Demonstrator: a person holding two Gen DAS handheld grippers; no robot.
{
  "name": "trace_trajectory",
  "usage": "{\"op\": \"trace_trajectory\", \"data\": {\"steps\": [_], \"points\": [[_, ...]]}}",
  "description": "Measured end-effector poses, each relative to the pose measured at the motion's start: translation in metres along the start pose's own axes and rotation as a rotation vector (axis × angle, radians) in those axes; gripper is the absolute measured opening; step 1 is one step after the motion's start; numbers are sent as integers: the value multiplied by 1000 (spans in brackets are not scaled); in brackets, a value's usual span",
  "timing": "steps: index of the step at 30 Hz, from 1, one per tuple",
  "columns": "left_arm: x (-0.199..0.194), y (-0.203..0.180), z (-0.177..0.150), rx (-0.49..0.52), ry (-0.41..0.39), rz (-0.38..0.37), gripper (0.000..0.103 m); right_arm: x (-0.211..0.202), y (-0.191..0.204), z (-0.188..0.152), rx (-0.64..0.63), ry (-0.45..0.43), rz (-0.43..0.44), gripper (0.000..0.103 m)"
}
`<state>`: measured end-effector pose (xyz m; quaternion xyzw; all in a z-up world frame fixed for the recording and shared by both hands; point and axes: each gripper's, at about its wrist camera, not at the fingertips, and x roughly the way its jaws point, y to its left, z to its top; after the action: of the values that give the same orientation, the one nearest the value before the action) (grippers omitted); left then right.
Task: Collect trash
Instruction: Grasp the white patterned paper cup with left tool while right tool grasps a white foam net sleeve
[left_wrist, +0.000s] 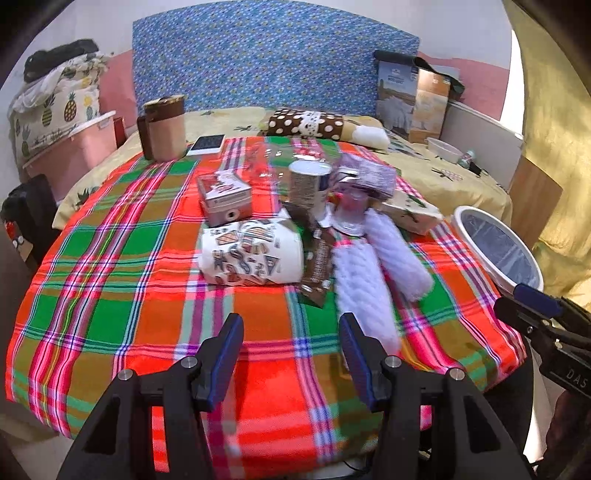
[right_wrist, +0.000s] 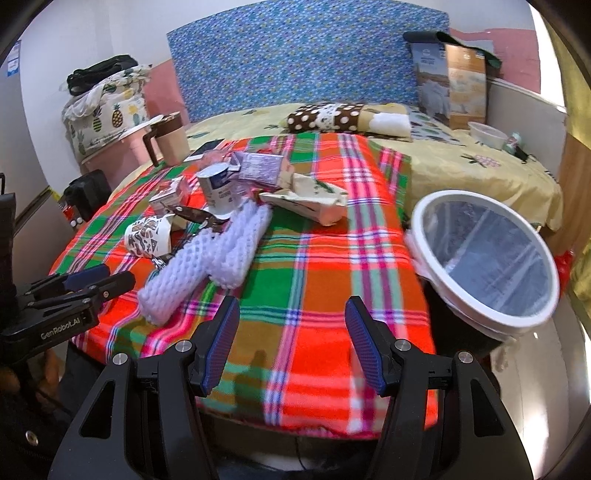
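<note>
A heap of trash lies on the plaid blanket (left_wrist: 110, 266): a patterned paper cup (left_wrist: 251, 254) on its side, two white foam nets (left_wrist: 369, 273), a tin can (left_wrist: 308, 184), a small carton (left_wrist: 223, 199), a purple wrapper (left_wrist: 365, 175) and a crumpled paper box (left_wrist: 410, 210). My left gripper (left_wrist: 291, 332) hangs open just short of the heap, nothing between its fingers. My right gripper (right_wrist: 291, 317) is open too, over bare blanket, with the foam nets (right_wrist: 207, 254) to its left. A white-rimmed bin (right_wrist: 487, 258) with a liner stands at the right of the bed.
At the back are a brown lidded jug (left_wrist: 164, 127), a phone (left_wrist: 205, 144), a polka-dot pillow (left_wrist: 310, 123), boxes (left_wrist: 413, 96) and a white bowl (left_wrist: 443, 149). A pink storage tub (left_wrist: 77, 147) stands at the left. The other gripper shows at each view's edge.
</note>
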<state>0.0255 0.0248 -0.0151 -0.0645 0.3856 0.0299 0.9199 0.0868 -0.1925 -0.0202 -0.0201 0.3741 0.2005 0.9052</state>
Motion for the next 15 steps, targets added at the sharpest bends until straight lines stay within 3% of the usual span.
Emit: {"op": "trace_trajectory", "data": {"steps": [10,15], "points": [[28,46,26,-89,7,29,53,31,21,19,-24,46,82,61],[44,59,39,-115,21,0,53,44,23,25,-26,74,96,61]]}}
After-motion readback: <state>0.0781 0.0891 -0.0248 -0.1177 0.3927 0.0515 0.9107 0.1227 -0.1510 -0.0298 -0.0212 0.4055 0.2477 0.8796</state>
